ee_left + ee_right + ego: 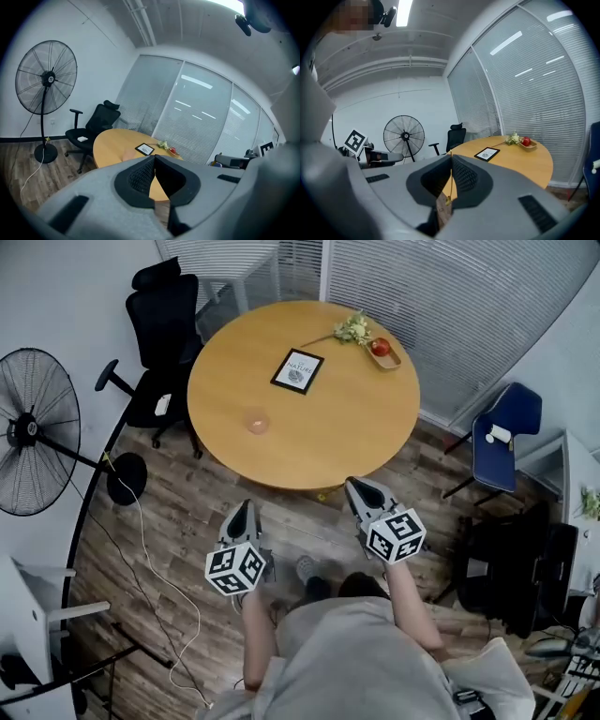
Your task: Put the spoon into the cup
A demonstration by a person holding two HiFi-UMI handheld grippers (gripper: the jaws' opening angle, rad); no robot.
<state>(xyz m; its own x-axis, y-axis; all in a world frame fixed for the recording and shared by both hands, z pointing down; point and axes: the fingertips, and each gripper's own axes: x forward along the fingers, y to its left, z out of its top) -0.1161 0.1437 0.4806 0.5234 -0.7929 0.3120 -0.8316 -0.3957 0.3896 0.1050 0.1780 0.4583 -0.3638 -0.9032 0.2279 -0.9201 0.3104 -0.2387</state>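
A small pink cup [257, 422] stands on the round wooden table [319, 442], towards its left front. I see no spoon in any view. Both grippers hang over the floor short of the table's near edge. My left gripper [244, 508] is shut with nothing between its jaws, and its tips point at the table. My right gripper [360, 487] is also shut and holds nothing, close to the table rim. In the left gripper view the left gripper [154, 157] has its pads meeting at the tip, with the cup [127, 153] a faint pink blob just beyond. The right gripper [451, 157] shows only a hairline slit.
On the table lie a framed card [297, 370] and a small tray with a red apple [380, 347] beside a flower sprig [353, 329]. A black office chair [161, 334] stands at the table's left, a standing fan [33, 432] further left, a blue chair [503, 435] right.
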